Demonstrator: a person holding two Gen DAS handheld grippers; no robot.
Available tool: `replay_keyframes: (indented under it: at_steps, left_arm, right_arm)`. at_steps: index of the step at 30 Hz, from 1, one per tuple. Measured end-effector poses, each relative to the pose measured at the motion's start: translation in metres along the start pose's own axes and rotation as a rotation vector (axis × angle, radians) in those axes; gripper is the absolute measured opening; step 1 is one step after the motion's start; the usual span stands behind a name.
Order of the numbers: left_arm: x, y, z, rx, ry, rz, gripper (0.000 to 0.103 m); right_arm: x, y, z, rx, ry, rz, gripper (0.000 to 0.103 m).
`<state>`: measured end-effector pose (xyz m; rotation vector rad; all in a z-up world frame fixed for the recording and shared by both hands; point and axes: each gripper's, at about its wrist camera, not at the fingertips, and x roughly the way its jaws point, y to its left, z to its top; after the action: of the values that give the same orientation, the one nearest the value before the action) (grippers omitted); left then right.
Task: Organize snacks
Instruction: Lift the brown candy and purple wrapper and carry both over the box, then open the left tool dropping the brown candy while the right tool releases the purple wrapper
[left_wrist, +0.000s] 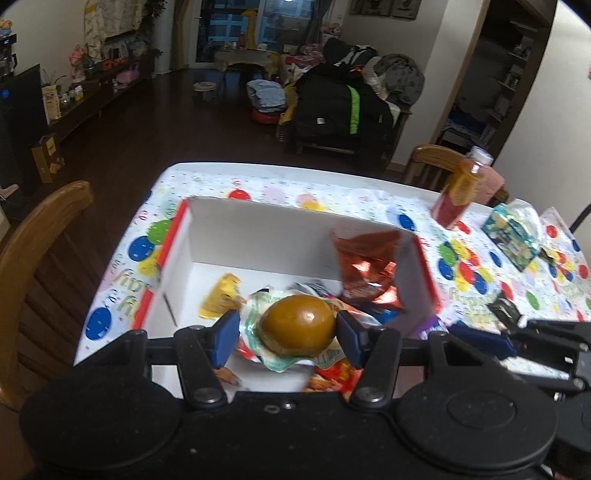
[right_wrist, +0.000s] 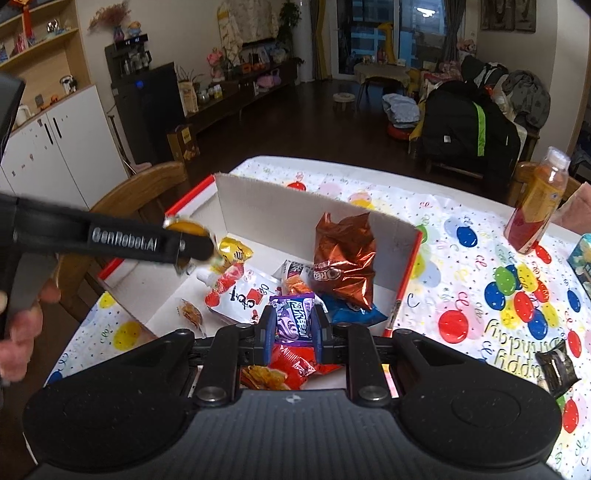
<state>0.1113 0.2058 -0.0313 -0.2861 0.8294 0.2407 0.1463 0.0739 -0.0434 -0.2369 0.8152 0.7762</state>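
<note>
A white cardboard box with red edges (left_wrist: 258, 236) (right_wrist: 266, 210) sits on the balloon-print tablecloth and holds several snack packets. My left gripper (left_wrist: 288, 330) is shut on a packaged brown braised egg (left_wrist: 297, 325) and holds it above the box; it also shows in the right wrist view (right_wrist: 188, 236). My right gripper (right_wrist: 294, 332) is shut on a purple snack packet (right_wrist: 293, 317) over the box's near edge. Inside the box lie a copper Oreo bag (right_wrist: 343, 258), a white-and-red pouch (right_wrist: 240, 295), a yellow packet (right_wrist: 234, 251) and a red packet (right_wrist: 295, 365).
A juice bottle (right_wrist: 537, 201) (left_wrist: 460, 192) stands at the back right of the table. A teal packet (left_wrist: 511, 236) and a small dark packet (right_wrist: 557, 363) lie on the cloth right of the box. Wooden chairs (left_wrist: 33, 251) stand at the left and far sides.
</note>
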Motion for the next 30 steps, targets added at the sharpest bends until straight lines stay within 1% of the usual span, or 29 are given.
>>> replay_keyframes:
  at_steps: [8, 18, 23, 30]
  left_arm:
    - [0.038, 0.018, 0.02, 0.007, 0.014, 0.052, 0.056]
    - [0.085, 0.022, 0.033, 0.008, 0.059, 0.079, 0.056]
    - [0.098, 0.018, 0.034, 0.022, 0.076, 0.077, 0.056]
    - [0.111, 0.015, 0.026, 0.037, 0.12, 0.079, 0.056]
  right_arm:
    - [0.034, -0.003, -0.001, 0.002, 0.072, -0.021, 0.019]
    - [0.052, -0.007, -0.006, -0.003, 0.118, -0.03, 0.019]
    - [0.056, -0.006, -0.006, -0.002, 0.131, -0.025, 0.019]
    - [0.059, -0.006, -0.007, -0.004, 0.142, -0.027, 0.019]
